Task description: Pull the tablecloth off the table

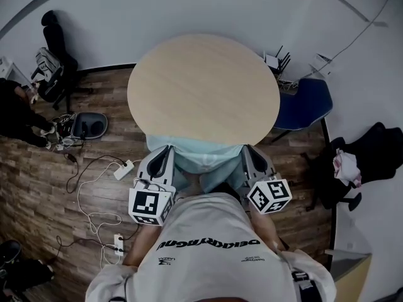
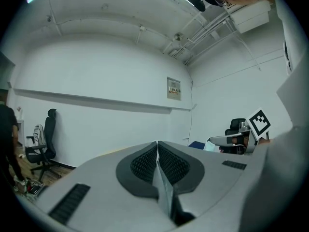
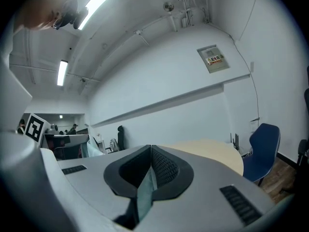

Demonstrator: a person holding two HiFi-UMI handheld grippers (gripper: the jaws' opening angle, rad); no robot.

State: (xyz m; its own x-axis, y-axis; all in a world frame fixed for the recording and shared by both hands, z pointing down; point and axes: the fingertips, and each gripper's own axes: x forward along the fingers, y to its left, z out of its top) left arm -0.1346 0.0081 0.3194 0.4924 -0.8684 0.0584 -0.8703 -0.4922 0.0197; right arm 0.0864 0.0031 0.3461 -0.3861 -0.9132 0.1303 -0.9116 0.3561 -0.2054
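The round light-wood table [image 1: 201, 87] stands bare in the head view. The pale teal tablecloth [image 1: 204, 156] hangs bunched off the table's near edge, stretched between my two grippers. My left gripper [image 1: 167, 151] is shut on the cloth's left end and my right gripper [image 1: 248, 150] on its right end, both just below the rim and close to my body. A thin fold of cloth [image 2: 163, 187] sits pinched between the closed jaws of the left gripper [image 2: 157, 144]. In the right gripper view a teal strip [image 3: 145, 192] is clamped the same way in the right gripper [image 3: 150, 149], with the tabletop [image 3: 212, 151] beyond.
A blue chair [image 1: 305, 102] stands at the table's right. A black office chair [image 1: 56, 61] is at the back left. Cables and a power strip [image 1: 123, 168] lie on the wood floor to my left. Dark items [image 1: 371, 156] sit at the right wall.
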